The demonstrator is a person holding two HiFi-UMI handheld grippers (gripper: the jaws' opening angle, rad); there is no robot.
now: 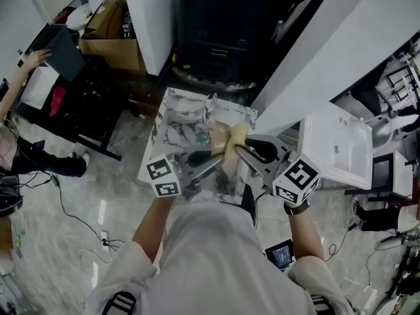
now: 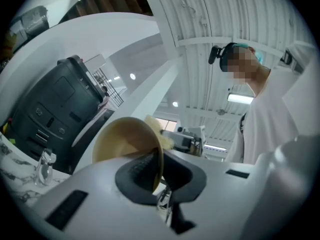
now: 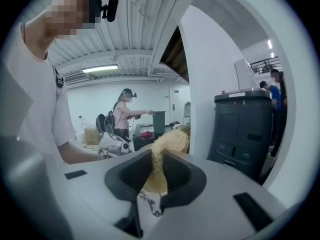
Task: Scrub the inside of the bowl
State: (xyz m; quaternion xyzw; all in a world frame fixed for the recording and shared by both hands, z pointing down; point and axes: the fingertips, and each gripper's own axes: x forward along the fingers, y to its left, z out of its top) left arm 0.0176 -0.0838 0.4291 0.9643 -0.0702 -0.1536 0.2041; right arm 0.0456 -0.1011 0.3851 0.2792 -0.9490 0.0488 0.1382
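Above the marble table I hold a tan bowl [image 1: 222, 138] tipped on its side. My left gripper [image 1: 215, 159] is shut on its rim; in the left gripper view the rim [image 2: 158, 164] stands edge-on between the dark pads and the bowl's hollow [image 2: 125, 143] faces left. My right gripper [image 1: 239, 151] is shut on a pale yellow fibrous scrubber [image 3: 169, 145], whose lower end sits between the pads while its bushy top sticks out ahead. The scrubber [image 2: 159, 130] lies against the bowl's far rim. Both grippers meet over the table's middle.
The marble table [image 1: 176, 122] carries a small clear bottle [image 2: 45, 165]. A dark bin [image 3: 244, 130] stands beyond it, a white sink [image 1: 338, 151] at the right. A person [image 1: 18, 113] works at the left by a cardboard box [image 1: 115, 39]. Cables lie on the floor.
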